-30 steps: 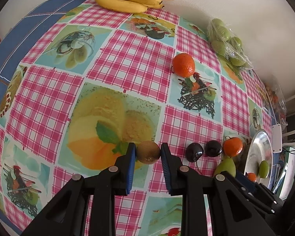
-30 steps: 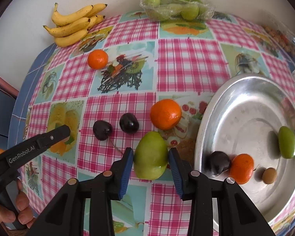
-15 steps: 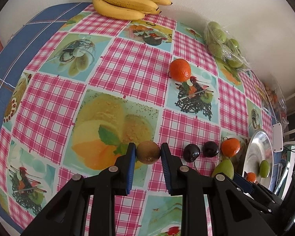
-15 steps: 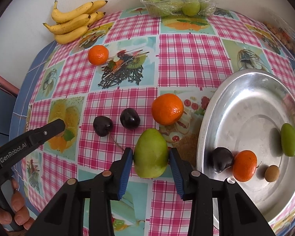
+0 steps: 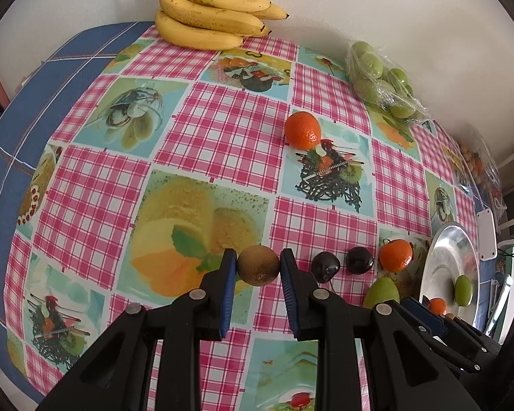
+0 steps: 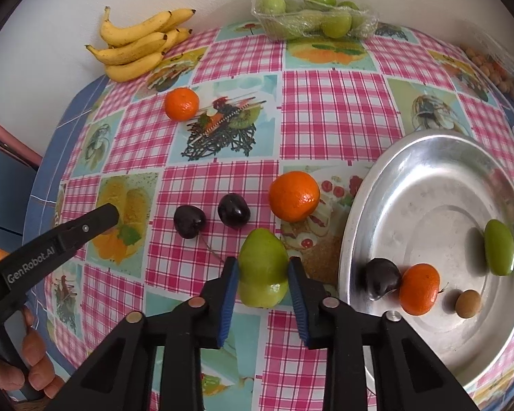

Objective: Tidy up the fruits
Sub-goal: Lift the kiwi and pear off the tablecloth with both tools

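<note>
My left gripper (image 5: 258, 263) is shut on a small brown kiwi (image 5: 258, 270) just above the checked tablecloth. In the right wrist view, one of its black fingers (image 6: 85, 226) shows at the left. My right gripper (image 6: 262, 274) has its jaws closing on a green pear (image 6: 262, 253), and the blue pads touch both its sides. The silver plate (image 6: 428, 185) lies to the right of the pear. It holds a dark plum (image 6: 382, 278), a tangerine (image 6: 419, 288), a small kiwi (image 6: 467, 303) and a green fruit (image 6: 499, 251).
A tangerine (image 6: 294, 196) and two dark cherries (image 6: 189, 221) (image 6: 233, 210) lie just beyond the pear. Another tangerine (image 6: 181, 103) sits farther back. Bananas (image 6: 137, 44) and a wrapped tray of green fruit (image 6: 311, 17) stand against the wall. A hand (image 6: 34, 366) holds the left tool.
The right jaws have closed in until the pads touch the pear. The left gripper still grips the kiwi, and its view has tilted slightly.
</note>
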Demonstrator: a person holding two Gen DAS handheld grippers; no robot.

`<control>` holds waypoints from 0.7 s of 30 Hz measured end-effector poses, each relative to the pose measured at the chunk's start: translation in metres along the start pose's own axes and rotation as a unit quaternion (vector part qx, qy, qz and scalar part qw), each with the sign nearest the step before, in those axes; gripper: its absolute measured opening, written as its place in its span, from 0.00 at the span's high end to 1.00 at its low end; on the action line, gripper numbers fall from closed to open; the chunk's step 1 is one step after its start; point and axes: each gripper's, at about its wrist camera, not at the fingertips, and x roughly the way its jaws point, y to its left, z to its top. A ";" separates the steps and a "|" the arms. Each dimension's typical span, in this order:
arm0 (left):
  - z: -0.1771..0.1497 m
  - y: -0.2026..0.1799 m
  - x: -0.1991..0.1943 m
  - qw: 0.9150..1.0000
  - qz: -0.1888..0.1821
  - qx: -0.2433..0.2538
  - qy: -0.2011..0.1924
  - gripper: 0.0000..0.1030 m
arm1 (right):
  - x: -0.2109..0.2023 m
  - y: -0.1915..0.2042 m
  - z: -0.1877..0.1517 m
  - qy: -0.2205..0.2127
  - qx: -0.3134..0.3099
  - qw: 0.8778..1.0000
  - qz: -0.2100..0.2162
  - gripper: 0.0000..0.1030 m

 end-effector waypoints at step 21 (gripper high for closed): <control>-0.002 -0.001 0.003 1.000 -0.003 -0.006 0.004 0.74 | 0.023 0.006 0.000 0.014 -0.004 1.000 0.001 0.52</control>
